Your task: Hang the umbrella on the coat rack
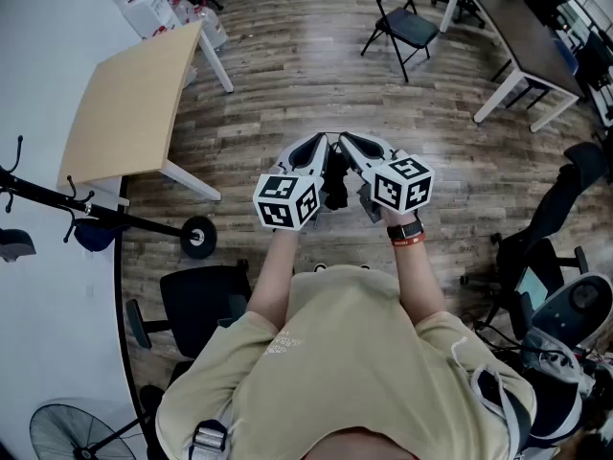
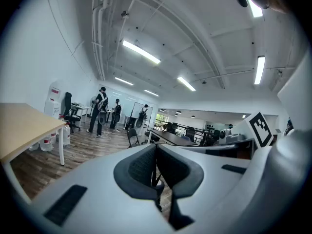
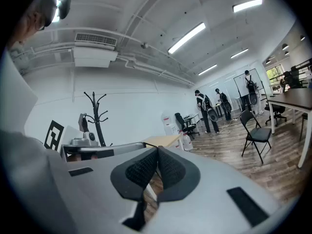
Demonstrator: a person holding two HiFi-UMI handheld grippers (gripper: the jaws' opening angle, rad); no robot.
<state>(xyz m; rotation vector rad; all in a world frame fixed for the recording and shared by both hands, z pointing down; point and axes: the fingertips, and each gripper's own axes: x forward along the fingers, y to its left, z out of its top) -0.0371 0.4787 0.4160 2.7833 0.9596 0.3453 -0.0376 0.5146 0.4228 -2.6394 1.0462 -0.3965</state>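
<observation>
The black coat rack (image 1: pixel 91 211) stands at the left by the white wall, its round base (image 1: pixel 198 237) on the wood floor; it also shows in the right gripper view as a rack (image 3: pixel 97 113) with curved hooks. A dark blue bundle (image 1: pixel 94 235) hangs on the rack; I cannot tell if it is the umbrella. My left gripper (image 1: pixel 319 142) and right gripper (image 1: pixel 347 141) are held side by side in front of my chest, far from the rack. Both are shut with nothing between the pads, as the left gripper (image 2: pixel 156 148) and right gripper (image 3: pixel 157 151) show close up.
A light wooden table (image 1: pixel 129 103) stands beyond the rack. A black office chair (image 1: pixel 196 305) is at my left, a fan (image 1: pixel 67 434) behind it. A folding chair (image 1: pixel 397 17) and long dark table (image 1: pixel 522 27) stand ahead. Another chair (image 1: pixel 565 209) is at right. People (image 2: pixel 100 108) stand far off.
</observation>
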